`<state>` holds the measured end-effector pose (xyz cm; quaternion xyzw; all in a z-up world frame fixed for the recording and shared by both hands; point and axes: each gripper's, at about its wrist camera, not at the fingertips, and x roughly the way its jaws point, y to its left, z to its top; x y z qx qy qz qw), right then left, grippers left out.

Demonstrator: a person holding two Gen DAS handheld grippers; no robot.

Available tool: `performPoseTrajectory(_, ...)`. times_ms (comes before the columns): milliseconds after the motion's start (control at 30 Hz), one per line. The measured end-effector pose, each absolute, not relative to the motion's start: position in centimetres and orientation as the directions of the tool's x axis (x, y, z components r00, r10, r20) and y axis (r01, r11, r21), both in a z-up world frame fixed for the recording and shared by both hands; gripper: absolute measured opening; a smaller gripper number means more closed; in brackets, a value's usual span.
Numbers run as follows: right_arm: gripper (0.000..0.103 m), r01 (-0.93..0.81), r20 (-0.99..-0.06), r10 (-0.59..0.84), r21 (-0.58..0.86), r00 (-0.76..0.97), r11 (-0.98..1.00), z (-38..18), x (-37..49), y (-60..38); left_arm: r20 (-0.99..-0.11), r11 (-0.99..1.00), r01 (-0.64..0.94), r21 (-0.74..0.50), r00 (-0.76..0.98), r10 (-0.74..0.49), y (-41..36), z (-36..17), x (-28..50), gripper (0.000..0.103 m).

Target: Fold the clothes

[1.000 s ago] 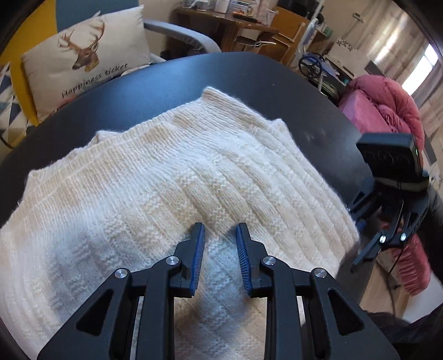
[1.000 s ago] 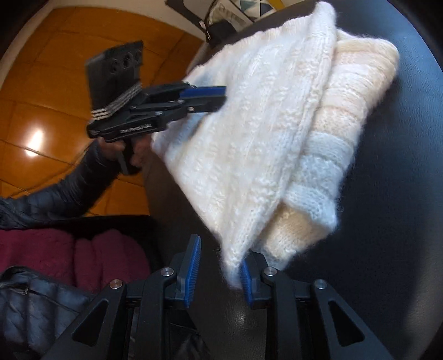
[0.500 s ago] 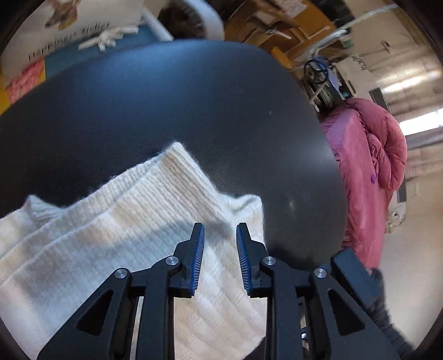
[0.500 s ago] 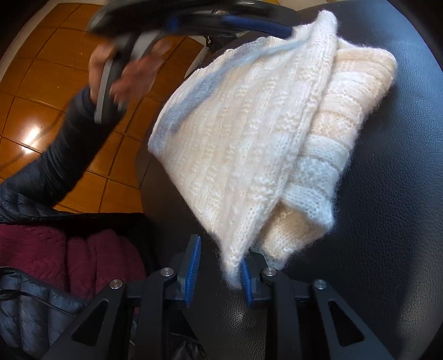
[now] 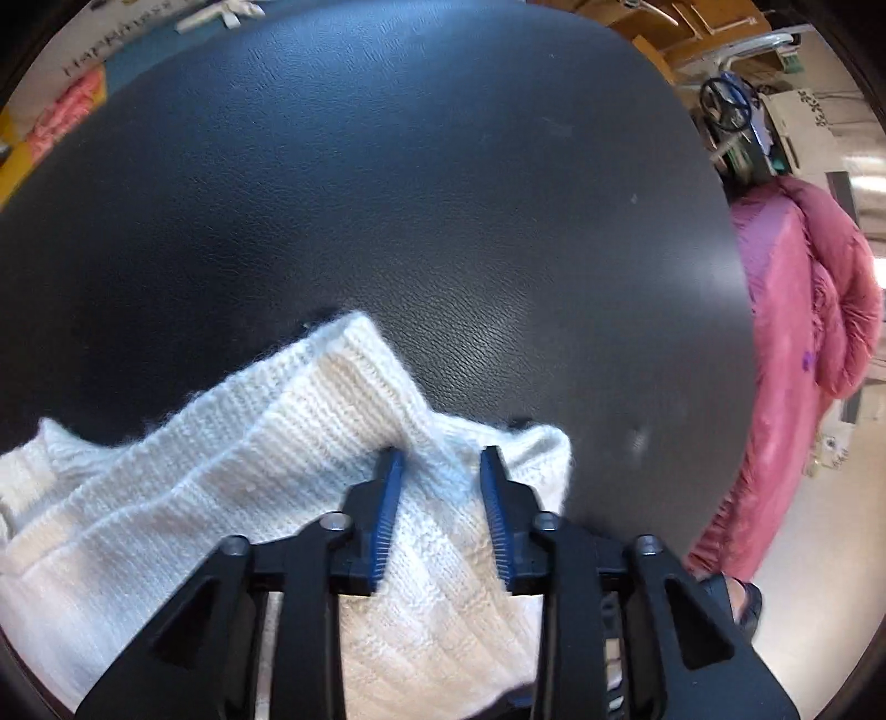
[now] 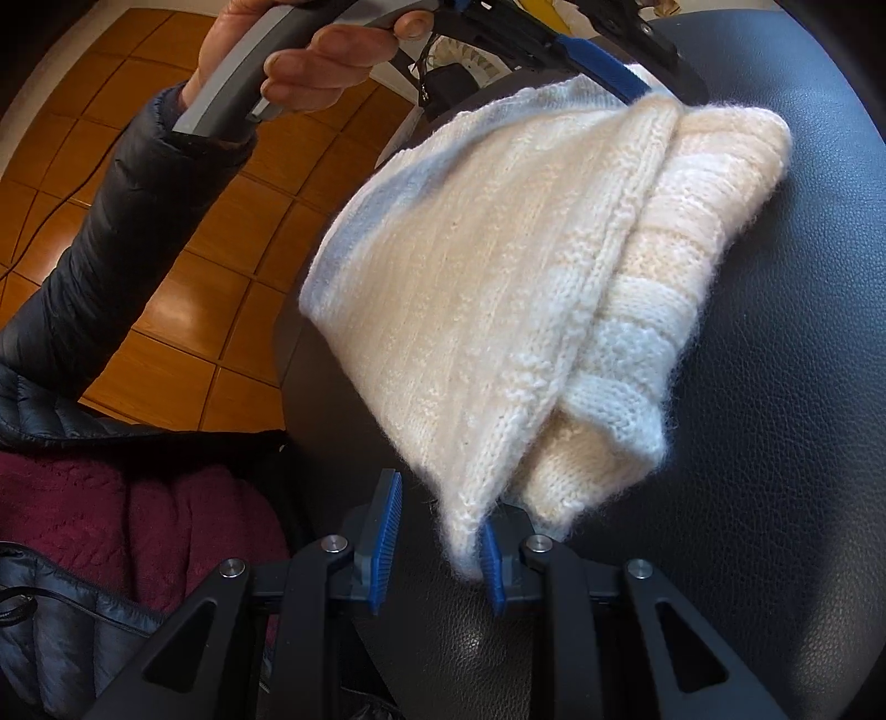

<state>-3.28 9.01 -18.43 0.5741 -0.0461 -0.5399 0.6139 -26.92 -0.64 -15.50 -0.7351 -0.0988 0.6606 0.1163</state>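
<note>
A cream knitted sweater (image 5: 232, 498) lies folded on the black table (image 5: 387, 194). My left gripper (image 5: 441, 462) is open, its fingers straddling a raised fold at the sweater's far corner. In the right wrist view the sweater (image 6: 498, 288) lies in folded layers, its near corner hanging between the blue pads of my open right gripper (image 6: 440, 498). The left gripper (image 6: 603, 72) shows there at the sweater's far end, held by a hand in a dark sleeve.
A pink padded coat (image 5: 803, 343) hangs right of the table. A pillow's edge (image 5: 111, 39) sits beyond the far rim. A maroon garment (image 6: 138, 543) and dark jacket lie below the table edge, above a wooden floor (image 6: 166, 249).
My left gripper has swept from over the middle of the sweater to its far corner and come down onto the fold. The right gripper has barely moved; the sweater looks closer.
</note>
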Motion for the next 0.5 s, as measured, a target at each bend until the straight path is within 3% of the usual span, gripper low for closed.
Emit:
performPoseTrajectory(33,0.025,0.613,-0.565,-0.717,0.752,0.409,-0.243,-18.5,-3.1,9.0,-0.952,-0.954,-0.017,-0.299,0.075,0.297,-0.6,-15.1,-26.4,0.007)
performPoseTrajectory(67,0.025,0.621,-0.571,-0.714,0.745,0.404,-0.245,-18.5,-3.0,9.0,-0.955,-0.955,-0.026,-0.296,0.042,0.294,-0.6,-14.7,-25.9,0.005)
performPoseTrajectory(167,0.024,0.659,-0.601,-0.703,0.709,0.380,-0.251,-18.3,-2.3,9.0,-0.923,-0.929,-0.057,-0.367,-0.102,0.371,-1.0,-12.0,-23.7,0.004)
performPoseTrajectory(333,0.021,0.756,-0.684,-0.661,0.598,0.308,-0.266,-16.8,-2.7,9.6,-0.800,-0.842,-0.115,-0.526,-0.269,0.537,-2.6,-6.4,-18.4,0.004)
performPoseTrajectory(500,0.022,0.747,-0.673,-0.661,0.616,0.332,-0.251,-17.2,-3.1,10.3,-0.848,-0.876,-0.088,-0.475,-0.219,0.482,-3.7,-7.4,-19.3,0.004)
